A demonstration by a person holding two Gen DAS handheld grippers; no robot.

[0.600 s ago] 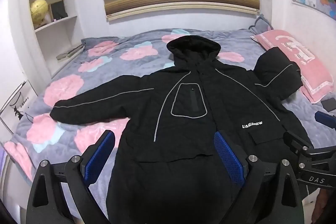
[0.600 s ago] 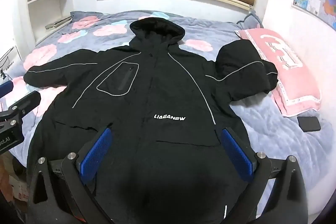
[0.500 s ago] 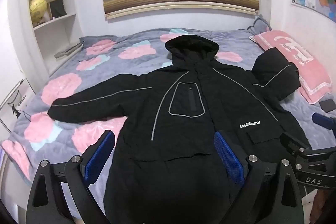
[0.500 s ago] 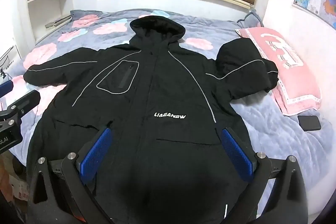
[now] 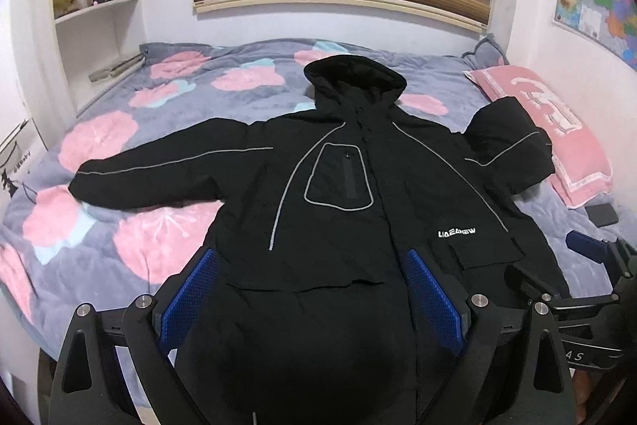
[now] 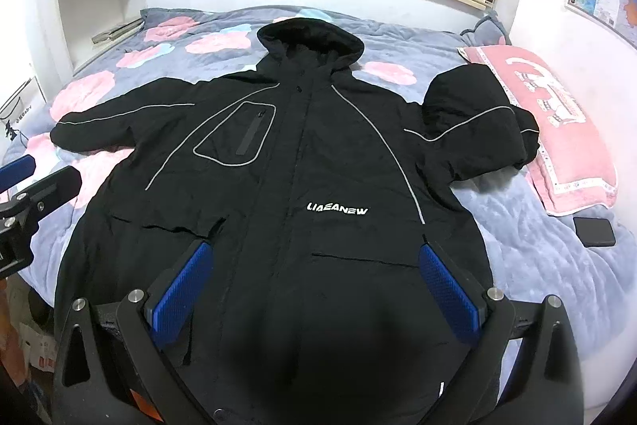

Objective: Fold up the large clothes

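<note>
Bookshelves of white board (image 5: 99, 6) stood at the far left, and beside them the grey quilted bedspread with pink flowers (image 5: 131, 237) carried the long black hooded jacket with thin grey piping (image 5: 338, 218), spread face up, hood toward the striped blind and hem hanging toward the near edge of the bed. Its left sleeve (image 5: 167, 170) lay stretched straight out across the flowers, so a clean first fold would, by this judgement, call for pinching the cuff end and carrying it over the chest pocket without dragging the body off line. The left gripper (image 5: 310, 301) hung above the lower front of the jacket, its blue-padded fingers (image 5: 187, 301) spread wide and holding nothing, apart from the cloth. To the right, the right gripper (image 6: 318, 293) was poised likewise over the hem below the white lettering, jaws fully parted and empty, with the fabric lying between and beyond its pads but not touched. Further right, the right sleeve (image 6: 477, 130) was already bunched back on itself against the pink printed pillow (image 6: 557, 130); it would need flattening before being laid across, or the fold would likely come out lumpy. A small dark flat device (image 6: 595, 232) rested on the bedspread near the pillow, clear of the jacket.
</note>
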